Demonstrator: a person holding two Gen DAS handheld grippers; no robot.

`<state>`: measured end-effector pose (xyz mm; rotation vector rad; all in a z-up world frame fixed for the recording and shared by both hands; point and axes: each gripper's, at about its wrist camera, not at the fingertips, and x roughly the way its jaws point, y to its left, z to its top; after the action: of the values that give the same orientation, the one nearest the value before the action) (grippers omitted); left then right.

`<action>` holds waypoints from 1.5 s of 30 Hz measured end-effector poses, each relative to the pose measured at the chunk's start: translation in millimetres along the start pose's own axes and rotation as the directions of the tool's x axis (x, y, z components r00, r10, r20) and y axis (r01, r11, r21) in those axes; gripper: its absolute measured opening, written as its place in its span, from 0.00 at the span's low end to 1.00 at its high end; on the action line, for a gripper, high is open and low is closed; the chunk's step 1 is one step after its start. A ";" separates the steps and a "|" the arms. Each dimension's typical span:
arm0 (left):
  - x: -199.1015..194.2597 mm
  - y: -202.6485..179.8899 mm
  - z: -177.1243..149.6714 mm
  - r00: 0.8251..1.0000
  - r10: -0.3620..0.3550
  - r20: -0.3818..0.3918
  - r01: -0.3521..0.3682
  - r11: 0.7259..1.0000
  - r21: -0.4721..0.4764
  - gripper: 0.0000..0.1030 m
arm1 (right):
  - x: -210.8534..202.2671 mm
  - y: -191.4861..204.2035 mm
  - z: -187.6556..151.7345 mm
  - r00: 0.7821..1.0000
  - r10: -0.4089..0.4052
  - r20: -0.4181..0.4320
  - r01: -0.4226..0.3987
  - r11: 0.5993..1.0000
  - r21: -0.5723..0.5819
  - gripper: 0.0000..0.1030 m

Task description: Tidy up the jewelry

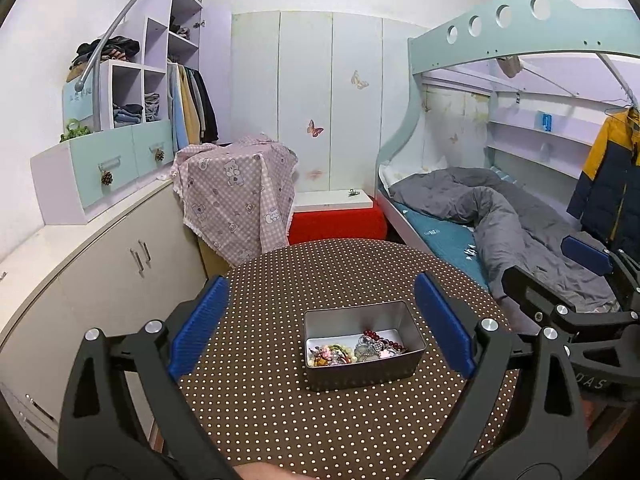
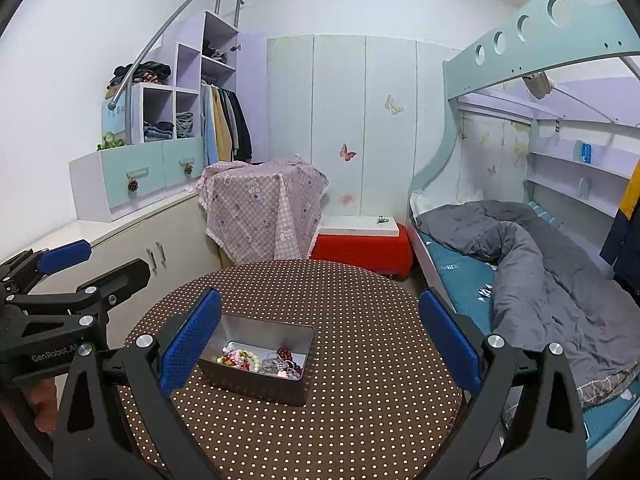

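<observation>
**Jewelry heaped in a tin, both claws held wide above the table**

On the left, a pale cabinet (image 1: 100, 264) runs along the wall with drawers and open shelves of folded clothes above it. Just beyond the table's far left edge stands something draped in a pink checked cloth (image 1: 236, 192).

The left gripper (image 1: 320, 324) hovers over the near side of the round table (image 1: 280, 420), its two blue pads spread wide apart with nothing between them. From its own camera the pads frame the tin, so it looks aimed at it, though well above it.

The tin (image 1: 360, 372) is an open metal box sitting near the middle of the dotted brown tablecloth. All the jewelry (image 1: 354, 352) in view lies inside it, piled along the near wall: pale and pink beads on the left, a silvery tangle in the middle, dark red beads on the right. The pieces overlap, so I cannot tell how many there are. No jewelry shows on the cloth itself.

The right gripper (image 2: 320, 344) is likewise wide apart and empty, held above the table's right half with the tin off its left pad.

This fits pieces gathered into the tin, or a jumble waiting to be sorted out of it.

On the far right is a bunk bed with a rumpled grey quilt (image 2: 540, 260).
</observation>
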<state>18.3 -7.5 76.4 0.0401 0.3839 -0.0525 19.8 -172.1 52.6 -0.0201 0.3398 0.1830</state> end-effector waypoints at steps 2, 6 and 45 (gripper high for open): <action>-0.1 -0.2 -0.2 1.000 0.003 0.003 -0.004 1.000 0.003 0.89 | 0.5 -0.3 -0.1 1.000 0.000 0.000 0.000 1.000 0.000 0.92; 0.5 0.8 -0.2 1.000 0.001 -0.007 -0.001 1.000 0.005 0.89 | 1.2 -0.8 -0.8 1.000 -0.004 -0.007 0.004 1.000 0.005 0.92; 9.4 0.2 -1.1 1.000 0.004 -0.030 -0.004 1.000 0.002 0.89 | 8.3 -1.0 -4.8 0.999 -0.009 -0.032 0.010 1.000 0.018 0.92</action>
<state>26.7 -7.7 71.9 0.0435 0.4140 -0.0486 26.1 -171.8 45.3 -0.0067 0.3728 0.1705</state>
